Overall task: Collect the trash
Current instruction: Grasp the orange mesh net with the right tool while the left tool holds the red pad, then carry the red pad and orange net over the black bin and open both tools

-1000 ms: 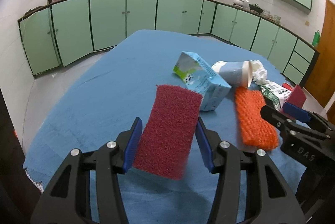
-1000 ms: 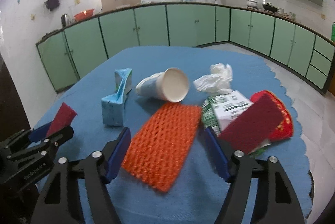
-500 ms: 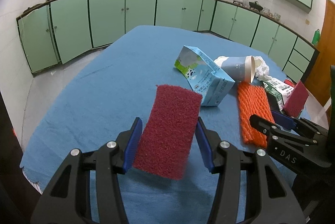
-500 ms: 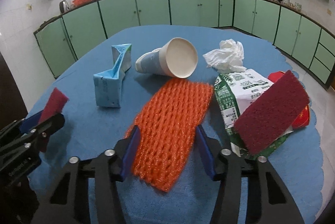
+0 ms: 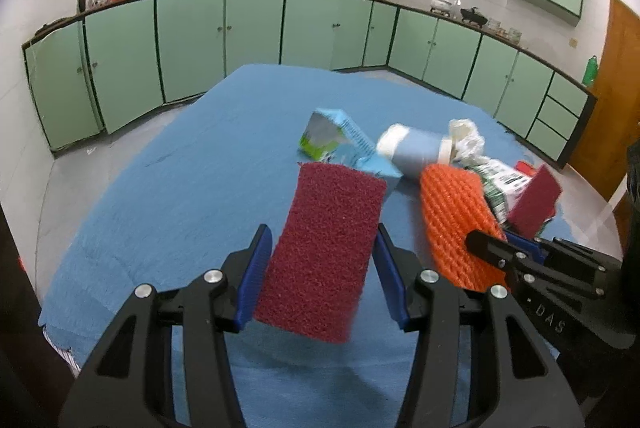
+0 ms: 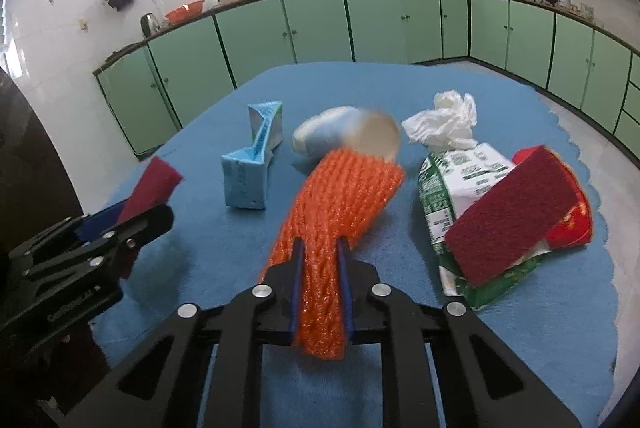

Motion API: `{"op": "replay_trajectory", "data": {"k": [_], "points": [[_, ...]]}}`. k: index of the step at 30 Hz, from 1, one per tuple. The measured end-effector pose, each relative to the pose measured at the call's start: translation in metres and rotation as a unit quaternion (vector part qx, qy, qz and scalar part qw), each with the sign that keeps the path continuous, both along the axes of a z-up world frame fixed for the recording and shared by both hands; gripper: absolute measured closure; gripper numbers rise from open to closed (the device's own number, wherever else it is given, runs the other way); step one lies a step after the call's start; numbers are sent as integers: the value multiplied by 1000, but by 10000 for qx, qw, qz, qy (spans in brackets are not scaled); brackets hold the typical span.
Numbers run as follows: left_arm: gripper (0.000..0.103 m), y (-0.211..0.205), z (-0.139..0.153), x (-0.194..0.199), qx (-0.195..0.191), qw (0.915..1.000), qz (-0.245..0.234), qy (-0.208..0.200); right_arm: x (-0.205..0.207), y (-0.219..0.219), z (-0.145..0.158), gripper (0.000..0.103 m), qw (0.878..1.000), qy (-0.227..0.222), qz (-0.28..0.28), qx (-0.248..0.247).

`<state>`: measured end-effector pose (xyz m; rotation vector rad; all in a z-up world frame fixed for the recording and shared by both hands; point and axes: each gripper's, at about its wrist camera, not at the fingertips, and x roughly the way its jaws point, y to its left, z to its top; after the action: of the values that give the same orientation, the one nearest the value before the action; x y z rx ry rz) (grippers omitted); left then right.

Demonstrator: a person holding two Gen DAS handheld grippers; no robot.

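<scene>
My left gripper (image 5: 322, 228) is shut on a dark red scouring pad (image 5: 328, 252), held off the blue table cloth (image 5: 180, 196). My right gripper (image 6: 320, 242) is closing its jaws; the pads pinch the near end of an orange foam net (image 6: 344, 188), bunched narrow between them. The net's far end lies against a tipped paper cup (image 6: 340, 136). In the right wrist view the left gripper (image 6: 132, 216) sits at the left with its red pad (image 6: 154, 180).
A crushed blue milk carton (image 6: 248, 172) stands left of the cup. To the right lie a crumpled white tissue (image 6: 444, 124), a green-white packet (image 6: 460, 180), a second red pad (image 6: 516, 208) on top of it, and a red wrapper (image 6: 576, 224). Green cabinets ring the room.
The right gripper's jaws went from wide apart around the orange net to pinched on it, squeezing its near end narrow. The cup has shifted a little. The left gripper still holds its red pad.
</scene>
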<state>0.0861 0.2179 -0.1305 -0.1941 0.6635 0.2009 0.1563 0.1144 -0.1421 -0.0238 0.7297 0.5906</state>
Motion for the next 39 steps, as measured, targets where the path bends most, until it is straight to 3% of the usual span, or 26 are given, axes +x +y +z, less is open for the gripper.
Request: {"op": "replay_trajectory", "data": {"k": [11,25,39], "points": [[53,-37,32,3,-69,9988,-379,-309,-14,-41,35,90,9990,-288,-116,312],[53,-98,55,16,-26,9934,-973,-607,-23,-111,66,90,9939,-608,-713,578],[53,-191,49,45,-141,9783,-1969,-625,-29,-216,66,90,9806,-721,-1764,460]]}}
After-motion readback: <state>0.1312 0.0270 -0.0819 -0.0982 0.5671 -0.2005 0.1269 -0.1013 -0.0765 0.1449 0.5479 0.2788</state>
